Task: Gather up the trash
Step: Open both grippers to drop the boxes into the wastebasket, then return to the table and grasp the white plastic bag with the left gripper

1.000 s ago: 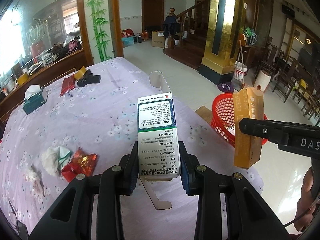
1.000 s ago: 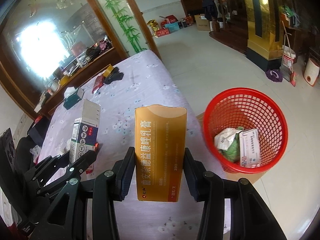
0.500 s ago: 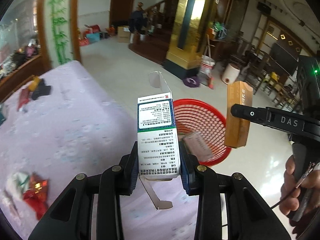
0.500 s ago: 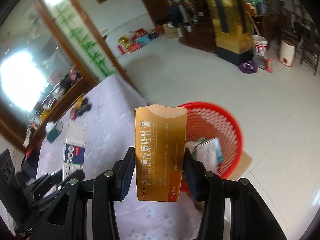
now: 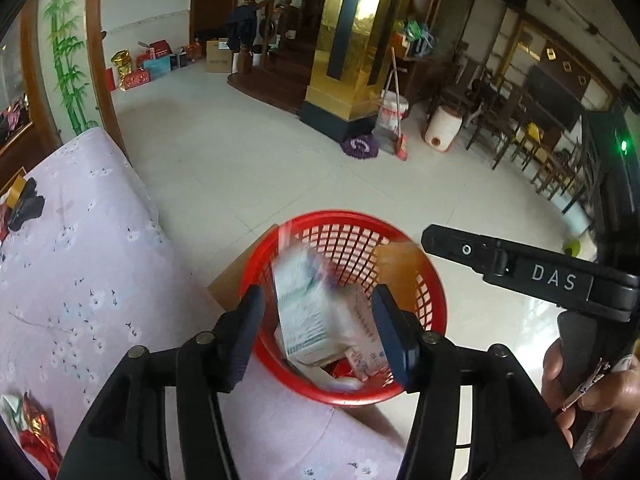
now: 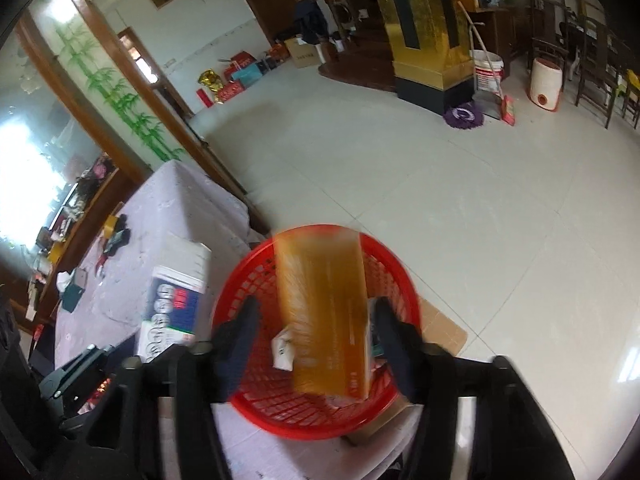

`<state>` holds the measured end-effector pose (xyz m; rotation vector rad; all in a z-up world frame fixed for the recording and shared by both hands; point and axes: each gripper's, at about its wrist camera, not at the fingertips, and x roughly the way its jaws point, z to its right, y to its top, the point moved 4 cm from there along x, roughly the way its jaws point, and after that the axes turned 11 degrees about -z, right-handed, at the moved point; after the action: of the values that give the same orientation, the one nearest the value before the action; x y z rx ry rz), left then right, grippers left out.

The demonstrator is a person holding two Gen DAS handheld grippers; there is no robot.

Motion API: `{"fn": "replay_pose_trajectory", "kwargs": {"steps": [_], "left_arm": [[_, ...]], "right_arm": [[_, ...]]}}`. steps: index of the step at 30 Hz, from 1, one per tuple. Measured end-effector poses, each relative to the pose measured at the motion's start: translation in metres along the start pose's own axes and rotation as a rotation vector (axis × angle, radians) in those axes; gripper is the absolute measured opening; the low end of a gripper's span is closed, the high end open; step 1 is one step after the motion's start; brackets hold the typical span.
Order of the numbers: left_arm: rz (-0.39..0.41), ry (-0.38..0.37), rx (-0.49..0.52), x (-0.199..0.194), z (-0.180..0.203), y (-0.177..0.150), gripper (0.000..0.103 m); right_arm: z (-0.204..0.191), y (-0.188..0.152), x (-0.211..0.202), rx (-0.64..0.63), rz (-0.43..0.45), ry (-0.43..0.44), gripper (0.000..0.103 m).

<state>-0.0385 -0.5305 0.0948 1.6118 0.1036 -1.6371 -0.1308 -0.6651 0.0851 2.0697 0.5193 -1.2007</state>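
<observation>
Left wrist view: left gripper (image 5: 320, 326) fingers released, white box (image 5: 310, 316) falling into red basket (image 5: 434, 300) directly below. Right gripper (image 6: 316, 336) likewise released, orange box (image 6: 326, 316) dropping upright into basket.

A large family home's main hall is shown, arranged around a gold-clad pillar (image 5: 352, 40). Behind the pillar a wooden staircase (image 5: 272, 28) with a turned newel post is seen, and to its right dark wooden chairs (image 5: 516, 136). At its foot a bucket (image 6: 488, 72) and broom are kept, while far to its left a bamboo-painted panel (image 6: 120, 96) and gift boxes (image 5: 140, 72) on pale floor tiles are seen.
</observation>
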Motion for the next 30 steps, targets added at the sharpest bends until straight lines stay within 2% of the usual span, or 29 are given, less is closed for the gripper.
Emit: {"fn": "replay_pose_trajectory", "kwargs": {"steps": [4, 7, 15, 19, 30], "left_arm": [[0.024, -0.004, -0.015, -0.015, -0.006, -0.004, 0.056], [0.051, 0.017, -0.027, -0.032, -0.016, -0.015, 0.06], [0.1, 0.121, -0.109, -0.074, -0.061, -0.062, 0.062], [0.12, 0.155, -0.16, -0.095, -0.092, -0.085, 0.062], [0.136, 0.246, -0.403, -0.149, -0.189, -0.168, 0.062]], "right_arm": [[0.004, 0.003, -0.011, 0.009, 0.028, 0.011, 0.073], [-0.004, 0.0, -0.019, -0.017, 0.044, 0.018, 0.073], [-0.067, -0.03, -0.024, -0.134, 0.049, 0.071, 0.073], [-0.106, -0.051, -0.012, -0.197, 0.0, 0.11, 0.073], [-0.204, -0.12, 0.017, -0.385, -0.153, 0.211, 0.073]]}}
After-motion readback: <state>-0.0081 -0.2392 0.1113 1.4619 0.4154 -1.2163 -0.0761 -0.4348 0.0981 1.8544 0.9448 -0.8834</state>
